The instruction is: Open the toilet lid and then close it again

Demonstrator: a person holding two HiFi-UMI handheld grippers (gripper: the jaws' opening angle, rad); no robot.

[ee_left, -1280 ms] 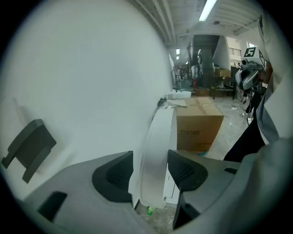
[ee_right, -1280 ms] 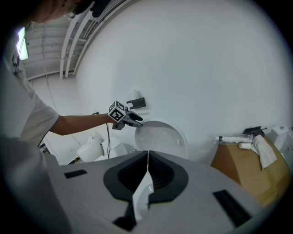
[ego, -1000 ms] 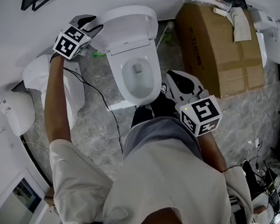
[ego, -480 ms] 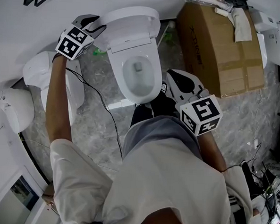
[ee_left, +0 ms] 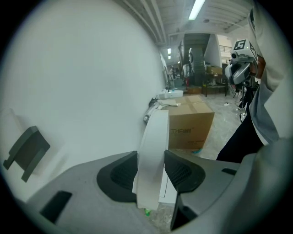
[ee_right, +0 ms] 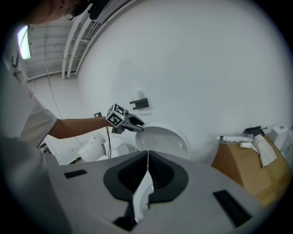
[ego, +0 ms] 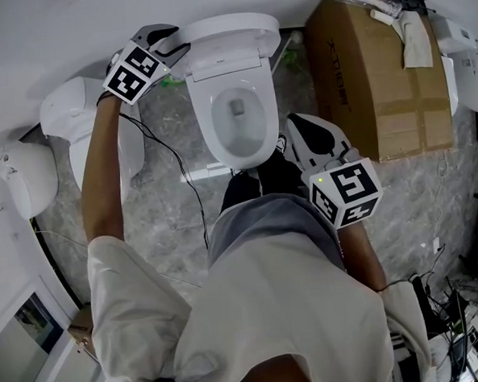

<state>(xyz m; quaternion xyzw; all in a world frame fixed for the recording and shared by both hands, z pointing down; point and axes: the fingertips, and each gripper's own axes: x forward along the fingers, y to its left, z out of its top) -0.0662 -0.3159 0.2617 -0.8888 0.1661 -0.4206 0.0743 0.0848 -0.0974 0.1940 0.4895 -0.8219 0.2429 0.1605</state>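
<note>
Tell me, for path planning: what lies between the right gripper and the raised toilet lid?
The open toilet bowl, in the head view, separates right gripper from toilet lid.

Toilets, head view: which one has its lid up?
The middle toilet: bowl exposed, lid upright in the left tongs. Toilets left of it show no bowl.

Light was flat and even, no hard shadows. Ceiling strip (ee_left: 198, 8) clipped at top of left gripper view. Both gripper views had heavy fisheye, black vignetted corners. Head view sharp, edges bowed.
</note>
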